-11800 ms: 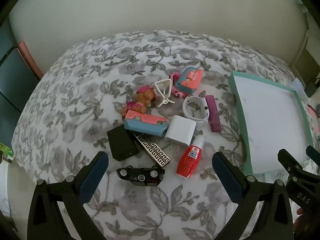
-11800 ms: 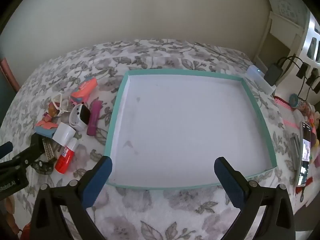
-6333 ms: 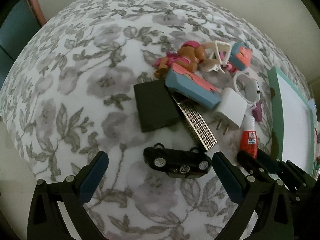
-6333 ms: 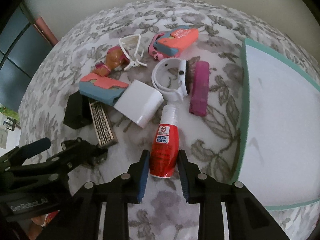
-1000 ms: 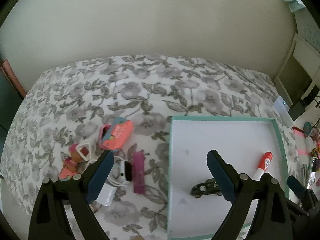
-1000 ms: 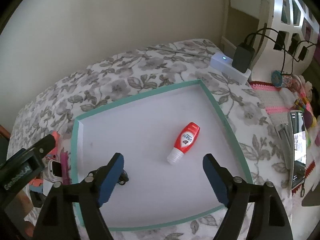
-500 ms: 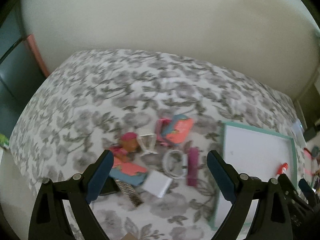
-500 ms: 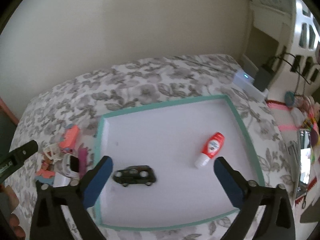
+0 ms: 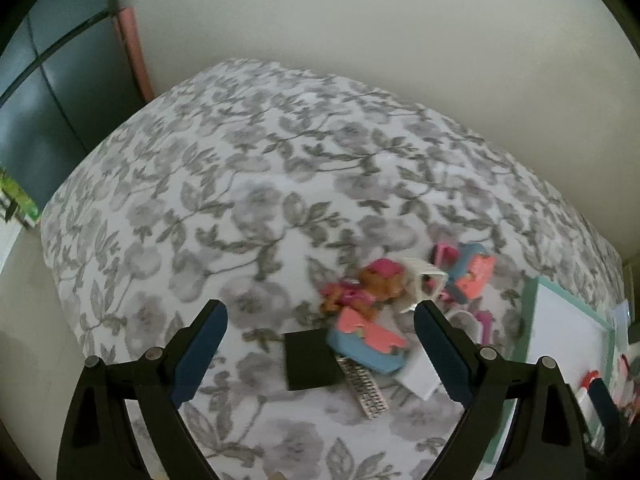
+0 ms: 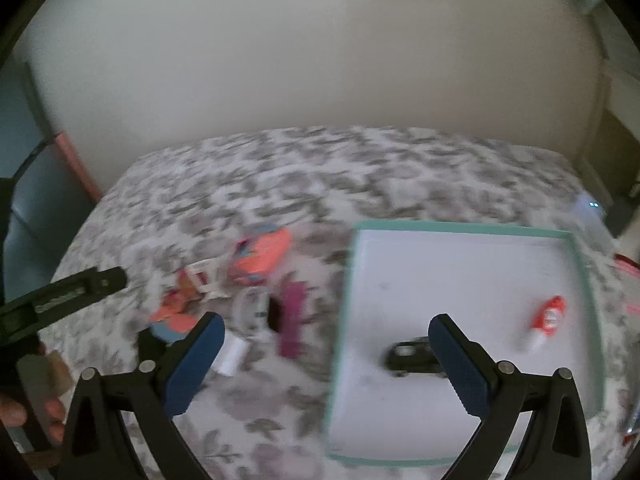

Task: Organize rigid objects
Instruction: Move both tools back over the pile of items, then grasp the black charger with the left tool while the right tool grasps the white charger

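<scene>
My left gripper (image 9: 320, 316) is open and empty above the pile on the flowered bedspread. Between its fingers lie a black square block (image 9: 310, 358), a blue-and-pink toy (image 9: 366, 344) and a patterned metal bar (image 9: 366, 390); a dog figure (image 9: 376, 284) sits just beyond. My right gripper (image 10: 326, 328) is wide open with nothing in it, over the left edge of the teal-rimmed white tray (image 10: 460, 229). A black toy car (image 10: 412, 356) and a red glue bottle (image 10: 550, 318) lie in the tray. The right wrist view is blurred.
Left of the tray lie a purple bar (image 10: 292, 320), a white watch (image 10: 256, 312), an orange-and-blue toy (image 10: 264, 256) and a white charger (image 10: 230, 354). The left gripper's finger (image 10: 72, 292) shows at the left edge. A wall runs behind the bed; a white device (image 10: 588, 208) sits by the tray's far corner.
Both views have swung left, away from the tray and toward the pile. The right gripper's jaws have widened a little. The car and the bottle lie where they were in the tray.
</scene>
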A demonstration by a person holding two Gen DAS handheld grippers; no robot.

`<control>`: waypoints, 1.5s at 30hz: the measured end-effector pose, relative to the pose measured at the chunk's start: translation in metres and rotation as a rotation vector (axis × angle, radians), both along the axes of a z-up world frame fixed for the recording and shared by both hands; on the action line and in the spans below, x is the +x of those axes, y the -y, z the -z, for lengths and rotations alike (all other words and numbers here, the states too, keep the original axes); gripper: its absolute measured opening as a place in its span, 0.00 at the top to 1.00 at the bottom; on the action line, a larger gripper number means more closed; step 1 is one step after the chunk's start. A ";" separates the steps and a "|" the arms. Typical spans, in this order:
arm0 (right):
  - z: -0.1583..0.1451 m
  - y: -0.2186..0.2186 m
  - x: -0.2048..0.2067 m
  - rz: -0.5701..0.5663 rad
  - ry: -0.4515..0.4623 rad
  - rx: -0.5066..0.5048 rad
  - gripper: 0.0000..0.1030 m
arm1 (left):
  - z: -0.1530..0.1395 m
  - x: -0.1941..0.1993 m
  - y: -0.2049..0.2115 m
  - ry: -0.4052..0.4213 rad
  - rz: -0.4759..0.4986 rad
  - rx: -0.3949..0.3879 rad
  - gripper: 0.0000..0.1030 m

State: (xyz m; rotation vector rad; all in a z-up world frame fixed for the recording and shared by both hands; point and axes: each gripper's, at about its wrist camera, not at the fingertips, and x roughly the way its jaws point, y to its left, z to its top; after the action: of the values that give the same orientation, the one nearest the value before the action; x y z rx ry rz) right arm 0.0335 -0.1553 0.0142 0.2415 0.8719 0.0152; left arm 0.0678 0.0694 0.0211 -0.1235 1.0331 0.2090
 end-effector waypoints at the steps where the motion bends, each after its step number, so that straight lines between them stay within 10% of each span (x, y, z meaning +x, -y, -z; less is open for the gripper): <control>1: 0.002 -0.008 0.002 -0.021 -0.002 0.010 0.00 | 0.001 -0.001 -0.006 -0.001 -0.013 -0.002 0.08; 18: 0.064 -0.057 0.034 -0.085 -0.196 0.120 0.00 | 0.064 0.011 -0.040 -0.195 -0.055 -0.045 0.04; 45: 0.082 -0.062 0.043 -0.048 -0.232 0.127 0.00 | 0.097 0.024 -0.038 -0.294 -0.004 -0.055 0.04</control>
State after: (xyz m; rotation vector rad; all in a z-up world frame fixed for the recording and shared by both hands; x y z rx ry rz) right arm 0.0769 -0.0937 -0.0677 0.3454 1.1092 0.0892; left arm 0.0918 0.1078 -0.0757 -0.1479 1.3320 0.2061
